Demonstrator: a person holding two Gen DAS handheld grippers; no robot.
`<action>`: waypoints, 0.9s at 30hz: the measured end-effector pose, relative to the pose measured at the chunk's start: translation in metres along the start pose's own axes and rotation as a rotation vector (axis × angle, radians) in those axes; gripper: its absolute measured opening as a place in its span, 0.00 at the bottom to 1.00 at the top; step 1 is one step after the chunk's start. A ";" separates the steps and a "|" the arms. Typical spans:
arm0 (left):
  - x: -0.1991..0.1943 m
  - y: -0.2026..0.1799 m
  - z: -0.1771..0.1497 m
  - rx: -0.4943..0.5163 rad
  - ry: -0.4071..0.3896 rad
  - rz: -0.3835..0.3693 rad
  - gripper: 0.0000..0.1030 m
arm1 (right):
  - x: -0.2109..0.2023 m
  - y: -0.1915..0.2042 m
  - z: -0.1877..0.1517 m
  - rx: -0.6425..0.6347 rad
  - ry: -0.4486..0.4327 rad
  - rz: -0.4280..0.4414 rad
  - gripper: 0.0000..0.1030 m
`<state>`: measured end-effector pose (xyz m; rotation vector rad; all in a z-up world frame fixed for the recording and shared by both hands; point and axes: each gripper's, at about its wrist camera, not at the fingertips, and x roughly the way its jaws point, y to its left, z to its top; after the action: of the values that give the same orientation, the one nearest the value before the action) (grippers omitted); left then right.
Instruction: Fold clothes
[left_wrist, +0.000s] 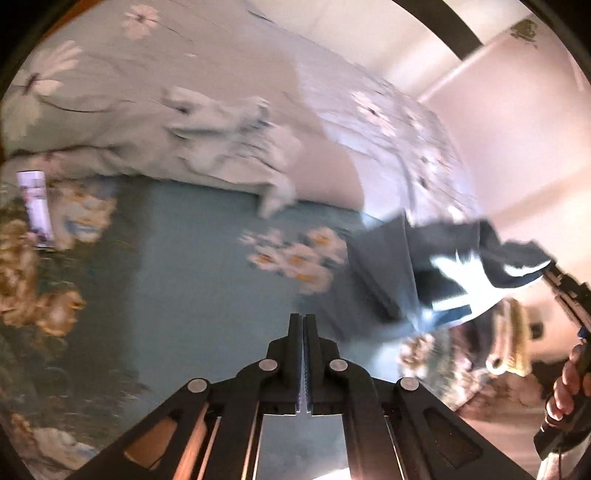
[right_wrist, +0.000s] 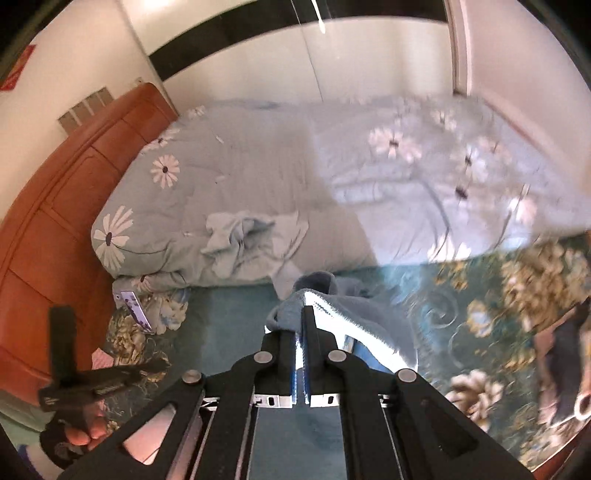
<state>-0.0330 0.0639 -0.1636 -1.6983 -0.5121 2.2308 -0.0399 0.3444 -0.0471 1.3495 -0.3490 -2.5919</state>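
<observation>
Garment (left_wrist: 443, 273), dark blue-grey with white panels, hanging in the air over the floral bedsheet (left_wrist: 207, 258), pinched at 1 edge by the right gripper (right_wrist: 303, 317). Looks soft, light and limp; likely to sag, swing and bunch from a single hold. Best taken at a second corner or hem well apart from the first grip, so the cloth can be stretched flat between 2 points. Fleecy nap visible up close, so probably not slippery.

Left gripper (left_wrist: 303, 321) closed fully, fingers (left_wrist: 294, 332) pressed together with nothing between them, off to the side of the cloth.

Left wrist view: whole hanging shape of the garment, its white markings, and the right tool's far end with the hand (left_wrist: 570, 384) on it. Strong motion blur there, so edges and hems hard to pick out.

Right wrist view: the pinch itself, fabric bunched around closed jaws, plus the quilt (right_wrist: 258, 184) with daisies, a crumpled pale garment (right_wrist: 240, 236) lying on it, and the wooden headboard (right_wrist: 62, 206). Garment's lower hanging part hidden below that camera.
</observation>
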 end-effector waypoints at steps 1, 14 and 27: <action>0.004 -0.008 0.001 0.006 0.012 -0.028 0.02 | -0.012 0.003 0.001 -0.008 -0.016 -0.007 0.02; 0.035 -0.079 0.011 0.025 0.124 -0.196 0.58 | -0.074 0.021 -0.024 0.009 -0.066 -0.050 0.02; -0.008 -0.038 -0.054 -0.048 0.030 0.048 0.05 | -0.104 -0.004 -0.048 -0.009 -0.083 0.008 0.02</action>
<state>0.0218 0.0997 -0.1527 -1.7830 -0.5272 2.2393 0.0585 0.3719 0.0059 1.2377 -0.3539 -2.6454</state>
